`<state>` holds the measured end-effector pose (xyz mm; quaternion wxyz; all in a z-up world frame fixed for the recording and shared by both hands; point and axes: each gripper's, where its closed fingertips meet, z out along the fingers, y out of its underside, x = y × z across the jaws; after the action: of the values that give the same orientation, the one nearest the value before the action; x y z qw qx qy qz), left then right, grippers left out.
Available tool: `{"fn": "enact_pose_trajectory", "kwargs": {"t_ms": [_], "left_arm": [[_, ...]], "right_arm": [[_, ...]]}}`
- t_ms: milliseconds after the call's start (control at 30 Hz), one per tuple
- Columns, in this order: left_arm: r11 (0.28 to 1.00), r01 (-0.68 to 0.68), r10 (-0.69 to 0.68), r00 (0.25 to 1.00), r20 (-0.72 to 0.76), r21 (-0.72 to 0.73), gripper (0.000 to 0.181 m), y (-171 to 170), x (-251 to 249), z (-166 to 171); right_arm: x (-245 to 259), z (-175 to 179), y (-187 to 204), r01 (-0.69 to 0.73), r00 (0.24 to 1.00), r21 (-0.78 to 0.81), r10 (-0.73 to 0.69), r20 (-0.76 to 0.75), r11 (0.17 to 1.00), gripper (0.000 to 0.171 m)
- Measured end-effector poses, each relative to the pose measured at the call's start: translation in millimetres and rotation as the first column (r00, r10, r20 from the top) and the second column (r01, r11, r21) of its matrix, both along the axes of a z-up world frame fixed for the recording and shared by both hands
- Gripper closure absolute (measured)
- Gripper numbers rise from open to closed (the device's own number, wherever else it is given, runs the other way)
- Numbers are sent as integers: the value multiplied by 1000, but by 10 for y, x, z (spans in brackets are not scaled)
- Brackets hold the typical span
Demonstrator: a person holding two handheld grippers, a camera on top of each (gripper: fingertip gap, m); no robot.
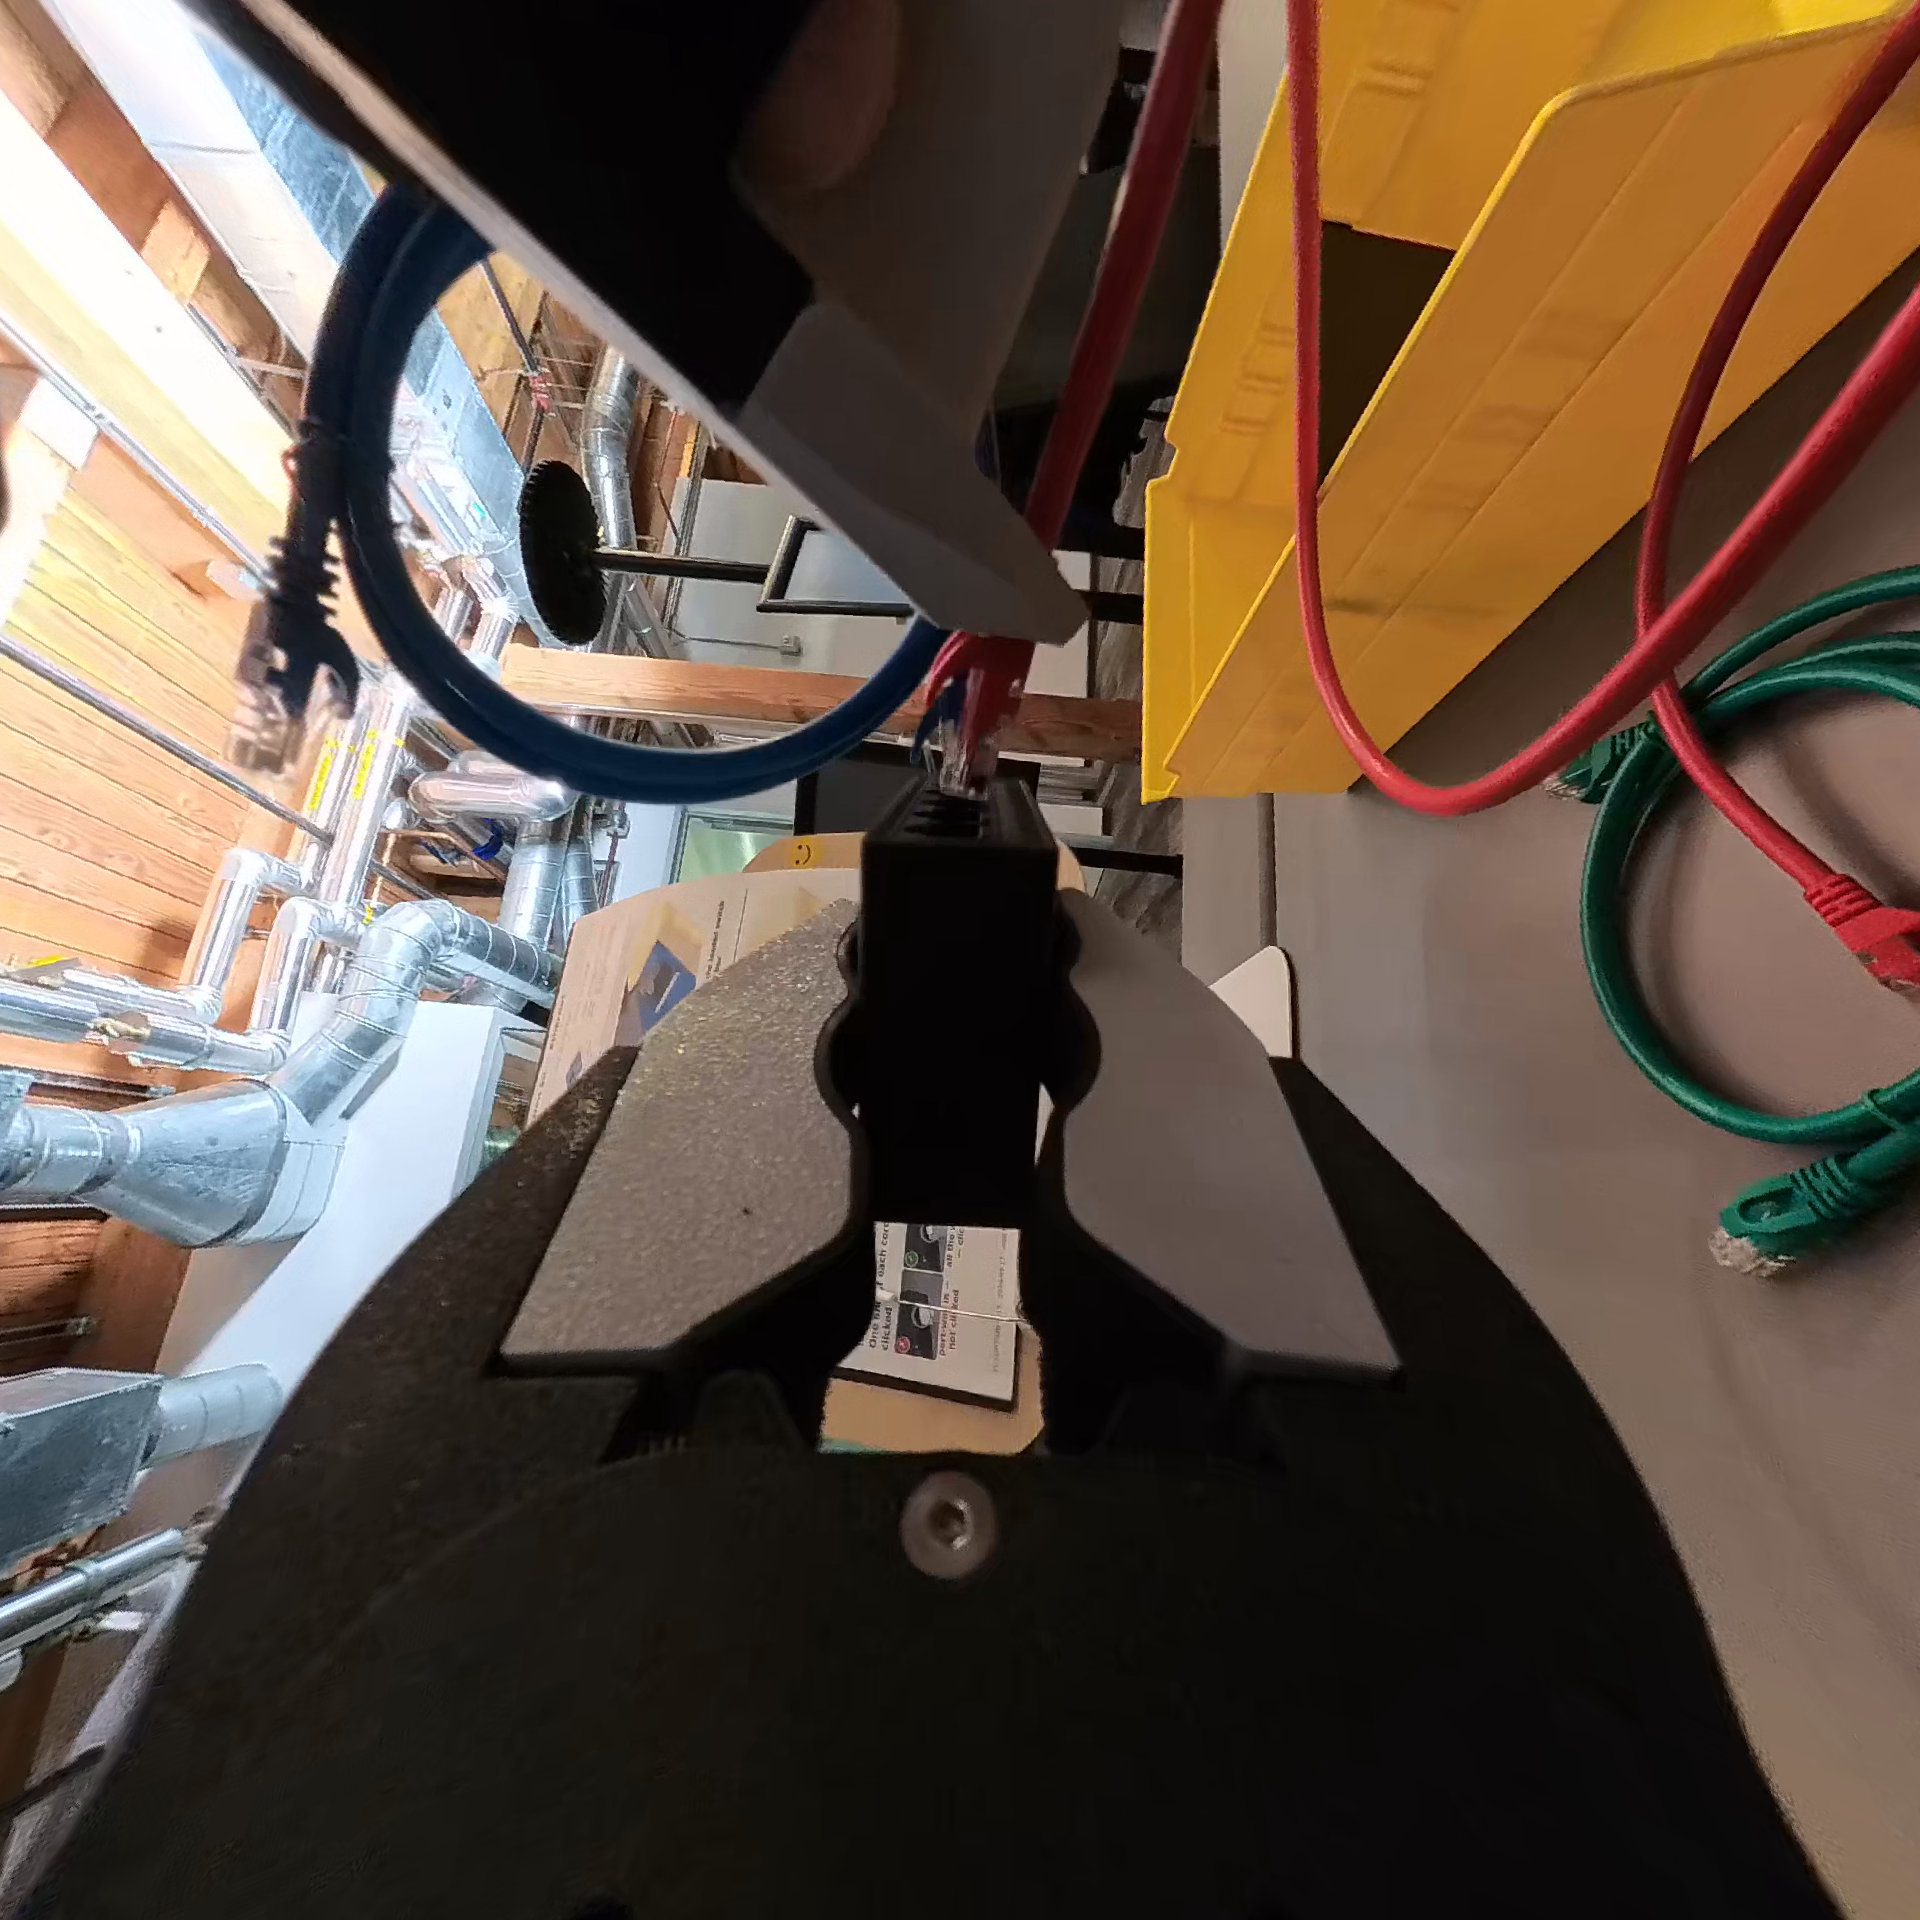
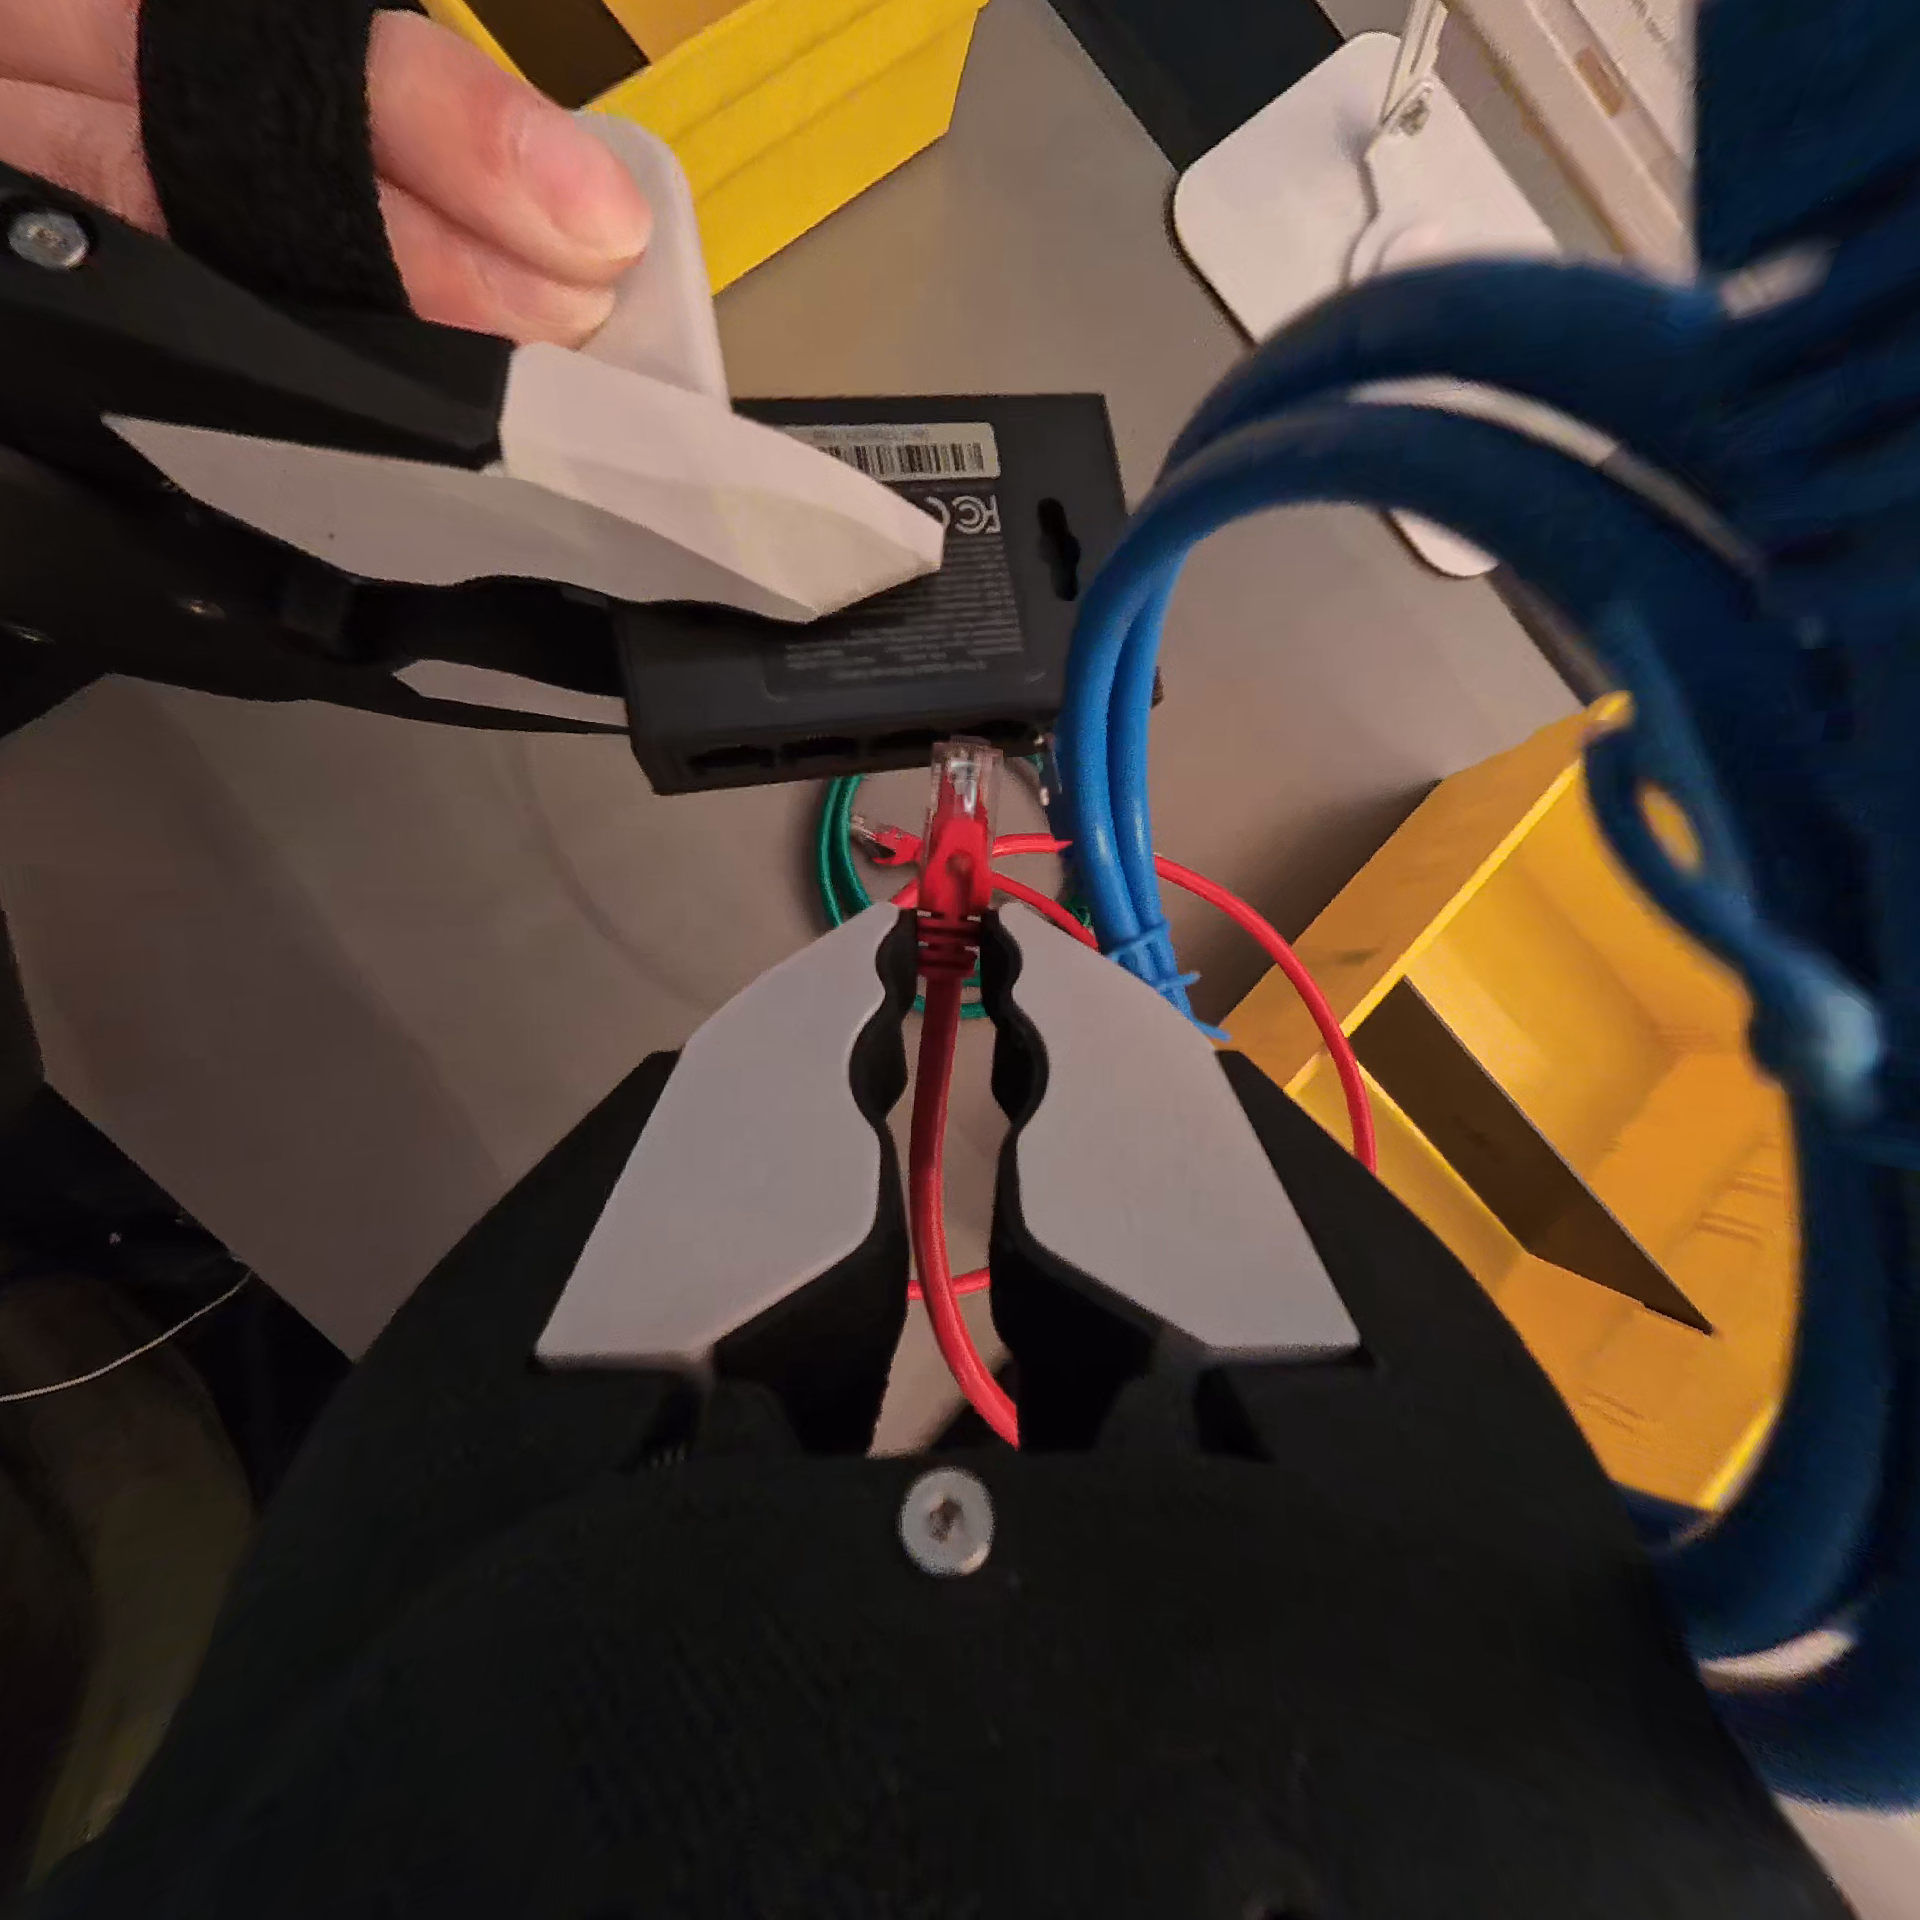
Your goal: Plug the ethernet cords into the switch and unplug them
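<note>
The left gripper (image 1: 951, 997) pinches the small black plastic switch (image 1: 956, 862) aloft; a bundled blue cord (image 2: 1122, 748) looks plugged in. The right gripper's (image 2: 948, 940) fingers pinch the red cord's clear-tipped plug (image 2: 961, 821) at a port mouth, and the coiled green cord (image 1: 1704, 935) waits on the grey counter (image 1: 1507, 1351).

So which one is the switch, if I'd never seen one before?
Start at the two yellow bins on the grey table. Above the table, the left hand-held gripper grips a small flat black box: the switch. Unlike everything nearby, it has a row of sockets along one edge, where the red cord is pointing.
</note>
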<state>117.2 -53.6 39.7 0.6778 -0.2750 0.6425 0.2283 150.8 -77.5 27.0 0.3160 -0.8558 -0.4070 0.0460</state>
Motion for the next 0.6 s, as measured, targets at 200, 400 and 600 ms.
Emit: {"fn": "enact_pose_trajectory", "kwargs": {"t_ms": [200, 400, 600], "left_arm": [[1000, 5, -5, 1000, -3, 9, 152, -10, 20, -16], [1000, -17, 18, 998, 56, -23, 152, 43, -9, 53], [993, -115, 117, 986, 122, -24, 152, 272, -289, 243]], "right_arm": [[40, 30, 15, 29, 999, 33, -30, 20, 999, 159], [20, 26, 16, 9, 999, 41, -11, 36, 999, 158], [-162, 92, 17, -123, 991, 63, 126, -48, 990, 158]]}}
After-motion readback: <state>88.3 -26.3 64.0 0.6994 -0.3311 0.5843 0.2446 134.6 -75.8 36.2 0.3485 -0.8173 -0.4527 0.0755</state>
